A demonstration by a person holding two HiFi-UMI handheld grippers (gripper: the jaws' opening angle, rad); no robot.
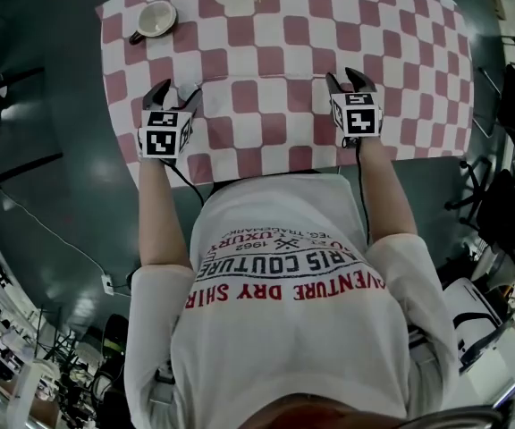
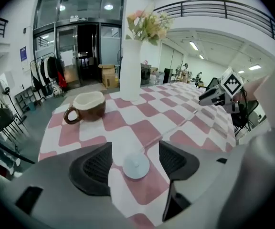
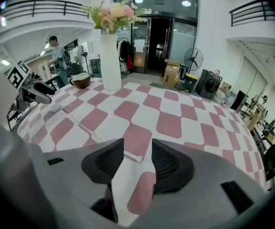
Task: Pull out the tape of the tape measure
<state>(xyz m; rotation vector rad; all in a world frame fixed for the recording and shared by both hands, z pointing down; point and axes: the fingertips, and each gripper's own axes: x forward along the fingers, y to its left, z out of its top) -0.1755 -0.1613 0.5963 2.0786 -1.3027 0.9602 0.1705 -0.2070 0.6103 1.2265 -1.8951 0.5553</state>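
Observation:
The tape measure's small round white case (image 2: pixel 136 166) lies on the pink-and-white checked cloth between the jaws of my left gripper (image 2: pixel 135 149), with a gap on each side. Its thin tape (image 2: pixel 185 124) runs across the cloth toward my right gripper (image 2: pixel 219 95). In the right gripper view the tape's end tab (image 3: pixel 132 157) lies flat on the cloth between the jaws of my right gripper (image 3: pixel 137 144), untouched. From there the tape (image 3: pixel 75 123) leads left to the case (image 3: pixel 56 108). In the head view both grippers, left (image 1: pixel 177 95) and right (image 1: pixel 347 79), hover over the table's near edge, apart.
A brown-and-white mug (image 1: pixel 155 18) stands at the far left corner of the table (image 1: pixel 418 61). A tall white vase (image 2: pixel 130 70) with flowers stands at the far edge. Dark floor surrounds the table, with chairs (image 1: pixel 508 213) to the right.

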